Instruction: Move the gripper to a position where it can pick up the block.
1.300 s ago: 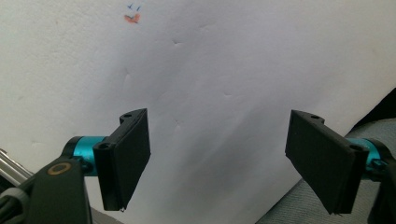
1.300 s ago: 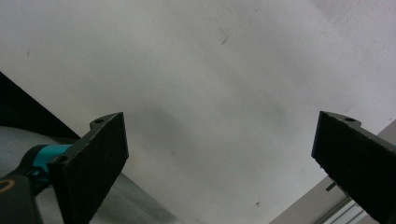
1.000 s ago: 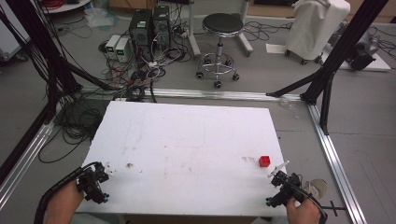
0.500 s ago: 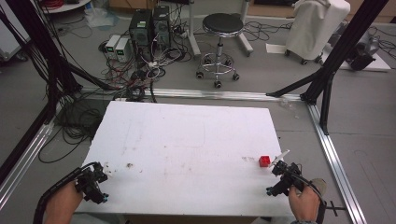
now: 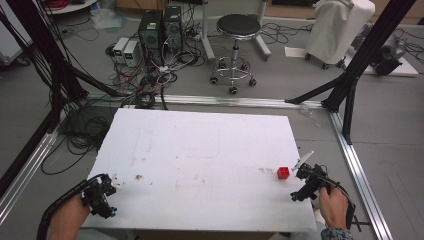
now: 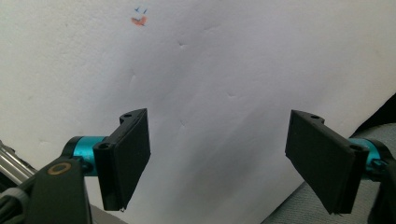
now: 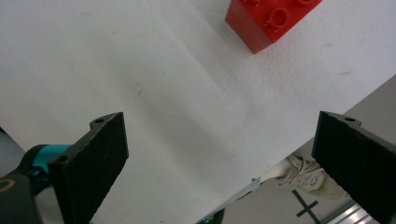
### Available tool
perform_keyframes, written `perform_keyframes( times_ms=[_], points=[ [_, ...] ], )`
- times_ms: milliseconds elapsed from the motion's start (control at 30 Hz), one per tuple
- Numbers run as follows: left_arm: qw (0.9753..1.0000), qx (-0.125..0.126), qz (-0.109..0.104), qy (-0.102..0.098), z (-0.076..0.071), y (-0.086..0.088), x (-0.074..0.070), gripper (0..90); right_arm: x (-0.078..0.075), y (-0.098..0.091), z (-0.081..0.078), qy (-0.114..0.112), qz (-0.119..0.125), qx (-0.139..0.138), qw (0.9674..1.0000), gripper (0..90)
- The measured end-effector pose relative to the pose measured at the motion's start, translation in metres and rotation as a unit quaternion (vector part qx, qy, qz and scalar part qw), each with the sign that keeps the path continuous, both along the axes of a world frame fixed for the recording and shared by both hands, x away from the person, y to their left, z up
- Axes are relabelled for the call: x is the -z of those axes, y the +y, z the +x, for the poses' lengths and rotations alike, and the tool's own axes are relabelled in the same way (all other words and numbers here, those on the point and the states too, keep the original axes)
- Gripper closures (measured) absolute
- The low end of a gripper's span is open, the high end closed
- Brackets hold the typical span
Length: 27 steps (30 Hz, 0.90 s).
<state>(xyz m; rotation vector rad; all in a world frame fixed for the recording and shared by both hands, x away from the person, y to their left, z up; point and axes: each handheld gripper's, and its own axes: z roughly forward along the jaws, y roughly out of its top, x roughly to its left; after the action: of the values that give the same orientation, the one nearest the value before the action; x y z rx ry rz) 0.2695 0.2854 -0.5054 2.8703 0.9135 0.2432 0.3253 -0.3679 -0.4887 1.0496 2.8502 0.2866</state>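
Observation:
A small red studded brick (image 5: 283,173) lies on the white table (image 5: 200,160) near its right edge; it also sits at the top of the right gripper view as the red brick (image 7: 268,21). My right gripper (image 5: 303,184) is just right of and slightly nearer than the brick, apart from it. Its jaws stand wide open over the table's edge, right gripper (image 7: 224,163). At the table's front left corner my left gripper (image 5: 102,196) hovers low. Its jaws are also spread wide with nothing between them, left gripper (image 6: 224,163).
A small red and blue mark (image 6: 139,18) is on the table ahead of the left gripper. Aluminium frame rails (image 5: 357,165) run along the table's right side. Beyond the far edge stand a stool (image 5: 236,30), computer boxes (image 5: 160,25) and tangled cables.
My right gripper has moved forward along the right edge, ending close beside the red brick. The left gripper has stayed at the front left corner.

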Motion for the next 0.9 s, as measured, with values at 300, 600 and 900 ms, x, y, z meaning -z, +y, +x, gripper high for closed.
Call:
perform_keyframes(
  times_ms=[300,600,900],
  points=[
    [1.0000,0.006,0.005,-0.002,0.000,-0.002,0.001,22.4,-0.010,-0.010,0.018,0.001,-0.007,-0.043,0.9991,2.9],
    [1.0000,0.007,0.005,0.000,0.000,-0.005,0.003,22.4,-0.017,-0.005,0.033,-0.007,-0.029,-0.106,0.9939,2.9],
    [0.9999,0.010,0.008,-0.003,0.000,-0.008,0.002,22.4,-0.020,0.004,0.047,-0.012,-0.056,-0.184,0.9812,2.9]
  ],
)
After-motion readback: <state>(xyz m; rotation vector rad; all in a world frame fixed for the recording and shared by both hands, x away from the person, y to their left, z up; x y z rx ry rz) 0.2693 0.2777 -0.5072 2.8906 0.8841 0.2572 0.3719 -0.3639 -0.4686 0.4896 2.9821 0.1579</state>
